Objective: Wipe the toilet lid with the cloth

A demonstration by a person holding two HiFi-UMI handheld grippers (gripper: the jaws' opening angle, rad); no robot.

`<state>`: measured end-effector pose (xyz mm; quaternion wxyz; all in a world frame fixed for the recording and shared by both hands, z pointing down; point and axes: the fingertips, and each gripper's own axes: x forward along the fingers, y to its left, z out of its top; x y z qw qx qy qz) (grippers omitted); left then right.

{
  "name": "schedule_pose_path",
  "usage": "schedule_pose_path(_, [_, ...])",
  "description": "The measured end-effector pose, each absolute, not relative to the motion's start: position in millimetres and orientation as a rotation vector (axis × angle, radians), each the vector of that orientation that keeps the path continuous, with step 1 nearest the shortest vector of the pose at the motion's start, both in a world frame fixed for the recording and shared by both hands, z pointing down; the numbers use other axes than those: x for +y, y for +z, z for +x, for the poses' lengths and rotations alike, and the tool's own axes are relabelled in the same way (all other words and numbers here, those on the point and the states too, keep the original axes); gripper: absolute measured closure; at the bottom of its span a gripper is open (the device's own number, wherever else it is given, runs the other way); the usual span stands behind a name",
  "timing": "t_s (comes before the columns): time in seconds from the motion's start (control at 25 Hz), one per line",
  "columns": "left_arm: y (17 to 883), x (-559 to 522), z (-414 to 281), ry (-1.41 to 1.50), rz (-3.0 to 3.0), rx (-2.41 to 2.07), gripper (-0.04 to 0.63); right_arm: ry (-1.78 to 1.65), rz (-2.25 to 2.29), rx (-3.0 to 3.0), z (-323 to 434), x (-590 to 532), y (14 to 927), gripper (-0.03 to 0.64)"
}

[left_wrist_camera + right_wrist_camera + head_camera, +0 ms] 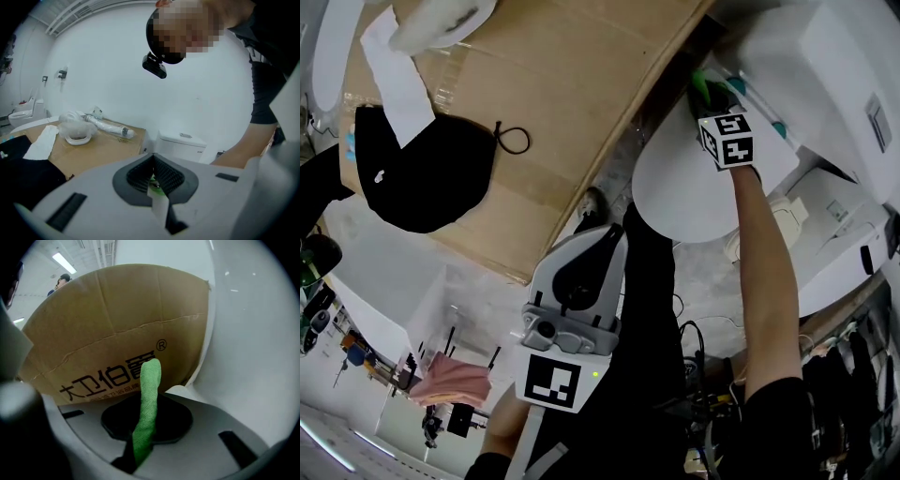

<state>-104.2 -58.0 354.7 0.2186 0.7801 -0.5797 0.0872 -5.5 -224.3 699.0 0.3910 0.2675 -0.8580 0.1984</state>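
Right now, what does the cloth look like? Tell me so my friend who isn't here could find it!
Find the big white toilet lid beside the brown cardboard box. At the lid's edge near the box, the right tool pinches the cloth. It is the only bright green thing there: a narrow, fuzzy strip sticking out past the tool's tip.

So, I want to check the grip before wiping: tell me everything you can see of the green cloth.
The cloth is bright green, finely woven like microfibre, bunched into a narrow strip. The right tongs are shut on its lower part; its rounded free end stands up past them. It is at the lid's far edge beside the box; contact with the lid is unclear.
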Motion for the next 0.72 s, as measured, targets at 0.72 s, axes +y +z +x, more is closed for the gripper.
schedule_pose_path(0.72, [352.2, 16.4, -125.4, 0.225, 2.258, -1.493, 0.588, 0.349, 0.570, -2.233, -44.3, -71.9, 711.5, 0.563])
